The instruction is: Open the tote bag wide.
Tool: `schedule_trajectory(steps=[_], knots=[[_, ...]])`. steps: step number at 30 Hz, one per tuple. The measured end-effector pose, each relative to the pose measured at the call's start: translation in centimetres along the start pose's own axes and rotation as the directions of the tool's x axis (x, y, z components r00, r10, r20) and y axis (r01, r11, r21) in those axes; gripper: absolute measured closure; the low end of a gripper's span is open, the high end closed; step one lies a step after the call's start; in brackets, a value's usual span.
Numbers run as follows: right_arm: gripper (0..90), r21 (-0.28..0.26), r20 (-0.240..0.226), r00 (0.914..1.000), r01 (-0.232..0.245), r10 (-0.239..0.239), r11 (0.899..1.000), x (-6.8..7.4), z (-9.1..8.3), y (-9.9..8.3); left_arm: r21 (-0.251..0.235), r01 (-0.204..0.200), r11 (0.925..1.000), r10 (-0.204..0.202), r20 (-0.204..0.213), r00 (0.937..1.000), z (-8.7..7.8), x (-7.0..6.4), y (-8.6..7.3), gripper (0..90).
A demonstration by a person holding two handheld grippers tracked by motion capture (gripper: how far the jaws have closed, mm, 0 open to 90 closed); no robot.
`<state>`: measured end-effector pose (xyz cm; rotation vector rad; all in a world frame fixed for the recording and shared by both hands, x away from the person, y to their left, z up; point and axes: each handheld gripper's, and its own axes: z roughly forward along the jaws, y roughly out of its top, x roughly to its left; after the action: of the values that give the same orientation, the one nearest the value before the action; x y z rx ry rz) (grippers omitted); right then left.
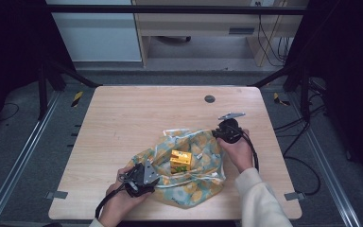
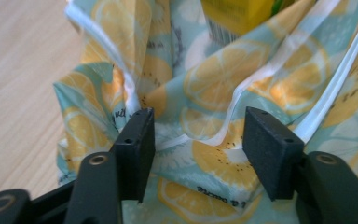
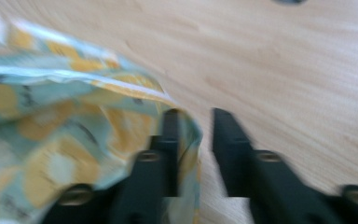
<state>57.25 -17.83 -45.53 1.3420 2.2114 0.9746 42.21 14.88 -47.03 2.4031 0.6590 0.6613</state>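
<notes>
A thin bag (image 1: 203, 151) printed with lemon slices lies crumpled at the front middle of the wooden table (image 1: 137, 118). Its mouth gapes upward, and a yellow carton (image 1: 180, 160) stands inside. My left gripper (image 1: 151, 177) is at the bag's near left edge. In the left gripper view its jaws (image 2: 198, 144) stand open around a raised fold of the bag (image 2: 214, 84), with the carton (image 2: 233, 14) just beyond. My right gripper (image 1: 216, 134) is at the far right rim. The blurred right gripper view shows it (image 3: 195, 126) open, with the bag's rim (image 3: 51, 130) reaching into the gap beside one jaw.
A grey round plug (image 1: 209, 99) sits in the tabletop towards the back. Bare wood stretches behind and left of the bag. The table's front edge runs close under both hands. Black frame posts and cables stand off the table's right side.
</notes>
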Motion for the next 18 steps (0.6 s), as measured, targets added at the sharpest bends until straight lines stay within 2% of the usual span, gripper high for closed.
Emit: schedule_trajectory(steps=[1, 3, 5, 7, 9, 11, 12, 15, 18], knots=[[53.8, -0.03, -0.006, 1.0, -0.005, 0.005, 1.0, 0.2, -0.6, 0.1, -0.022, 0.007, 0.9997, -0.007, 0.004, 1.0, -0.3, 0.2, 0.1, 41.8], [39.3, -0.063, 0.002, 1.0, 0.008, -0.008, 0.998, 0.6, -1.7, 0.3, -0.067, 0.041, 0.9969, -0.041, 0.007, 0.9991, -1.0, 0.6, 0.3, 39.2], [30.4, -0.111, 0.003, 0.9997, 0.025, -0.024, 0.994, 1.1, -3.0, 0.5, -0.117, 0.085, 0.9895, -0.084, 0.011, 0.9964, -1.9, 1.2, 0.6, 34.4], [22.9, -0.183, 0.01, 0.9991, 0.042, -0.041, 0.982, 1.5, -4.9, 0.5, -0.189, 0.155, 0.9696, -0.154, 0.019, 0.9879, -3.0, 1.9, 0.7, 30.8], [17.5, -0.23, 0.017, 0.999, 0.044, -0.041, 0.972, 1.7, -6.6, 0.3, -0.23, 0.198, 0.9529, -0.199, 0.02, 0.9798, -3.9, 2.8, 0.7, 26.8], [15.0, -0.267, 0.034, 0.9988, 0.044, -0.036, 0.963, 1.7, -8.0, -0.2, -0.252, 0.235, 0.9389, -0.241, 0.008, 0.9706, -4.5, 3.9, 0.4, 23.6], [14.0, -0.281, 0.038, 0.9991, 0.03, -0.02, 0.959, 1.6, -8.6, -0.7, -0.252, 0.245, 0.9363, -0.254, -0.003, 0.9673, -4.7, 4.4, 0.2, 21.7], [10.5, -0.303, 0.059, 0.9982, 0.014, 0.005, 0.953, 1.2, -9.9, -2.2, -0.259, 0.315, 0.9131, -0.334, -0.033, 0.942, -5.2, 6.7, -1.0, 17.2], [7.4, -0.32, 0.072, 0.9973, 0.01, 0.014, 0.947, 0.7, -10.8, -3.9, -0.27, 0.359, 0.8933, -0.39, -0.07, 0.918, -5.8, 8.5, -2.6, 14.7]])
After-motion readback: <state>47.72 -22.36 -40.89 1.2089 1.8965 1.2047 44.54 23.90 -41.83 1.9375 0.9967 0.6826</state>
